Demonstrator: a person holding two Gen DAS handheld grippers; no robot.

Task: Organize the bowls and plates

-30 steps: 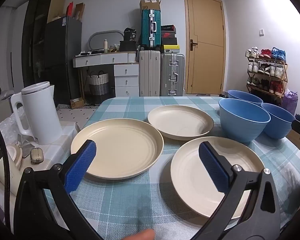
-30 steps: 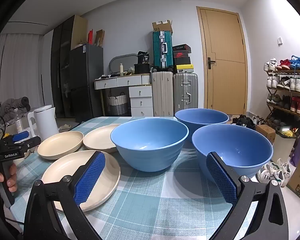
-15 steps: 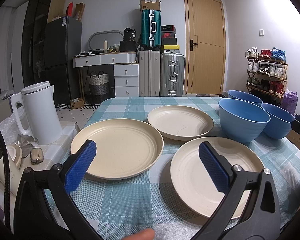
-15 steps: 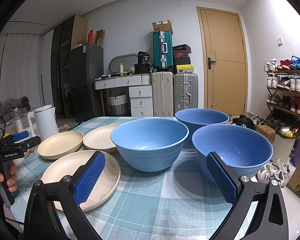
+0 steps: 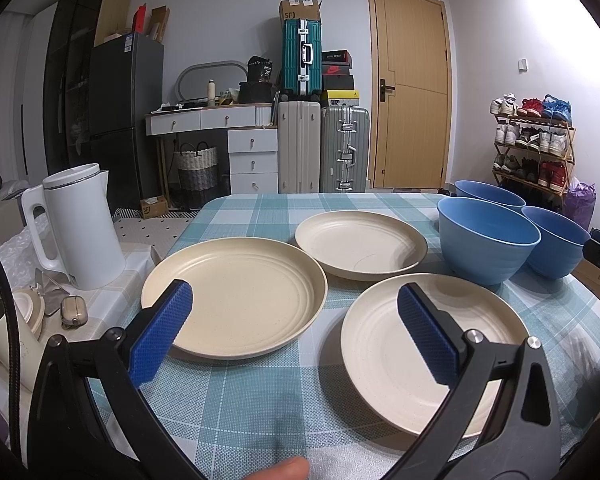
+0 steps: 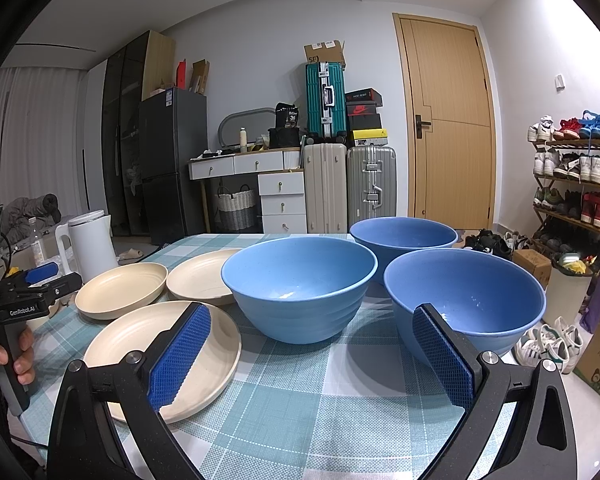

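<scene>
The tabletop (image 5: 260,208), under a blue-and-white checked cloth, carries everything here. Three blue bowls (image 6: 300,280) stand upright in a tight cluster on its right side: one nearest the middle, one behind it (image 6: 404,236) toward the door, and one at the right edge (image 6: 472,292). To their left lie three cream plates (image 5: 236,292), each flat on the cloth and none stacked: a big one on the left, a smaller-looking one behind it (image 5: 360,244), and one in front on the right (image 5: 380,340), just beside the middle bowl. A white kettle (image 5: 80,224) stands on a lower surface off the left edge. The left gripper (image 5: 296,336) hangs low over the near edge, its fingers (image 5: 160,336) spread wide and holding nothing, one over the left plate and one over the front plate. The right gripper (image 6: 312,356) faces the bowls, its fingers (image 6: 180,356) also wide apart and empty. A hand (image 6: 16,356) grips the left tool's handle.
</scene>
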